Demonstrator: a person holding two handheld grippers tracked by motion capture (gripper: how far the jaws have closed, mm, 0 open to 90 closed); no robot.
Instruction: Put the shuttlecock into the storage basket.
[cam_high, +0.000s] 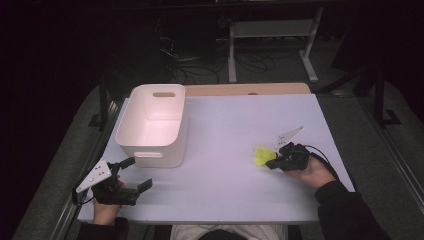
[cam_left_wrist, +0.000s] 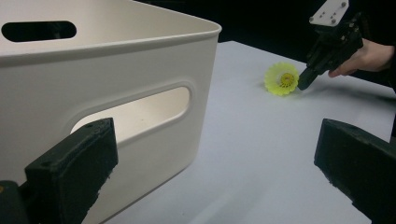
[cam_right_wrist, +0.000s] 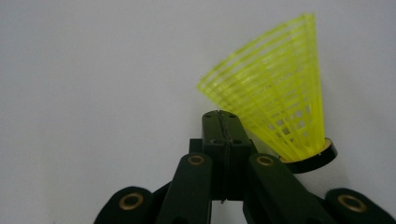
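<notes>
One broad white table (cam_high: 225, 195) underneath everything, with a tall white bin (cam_high: 150, 149) standing toward its far left corner, handle slots cut into the end walls, nothing inside as far as the high view shows. Judged from that, barely begun: no grasp made yet, and lift, carry and drop into the bin all left to do.

Down at the near left edge, left gripper (cam_high: 141, 172) resting close to the bin's near wall, claw spread wide and holding nothing. Over on the right side of the table, right gripper (cam_high: 269, 164) lying low on the surface, claw pressed tight together on itself, tip just beside the shuttlecock (cam_high: 261, 155) rather than around it.

Smallest of all, that shuttlecock: neon yellow, plastic lattice skirt flaring wide, dark band around a pale cork base. Lying on its side on the bare table, well apart from the bin, open skirt turned toward the bin, base next to the shut jaws.
</notes>
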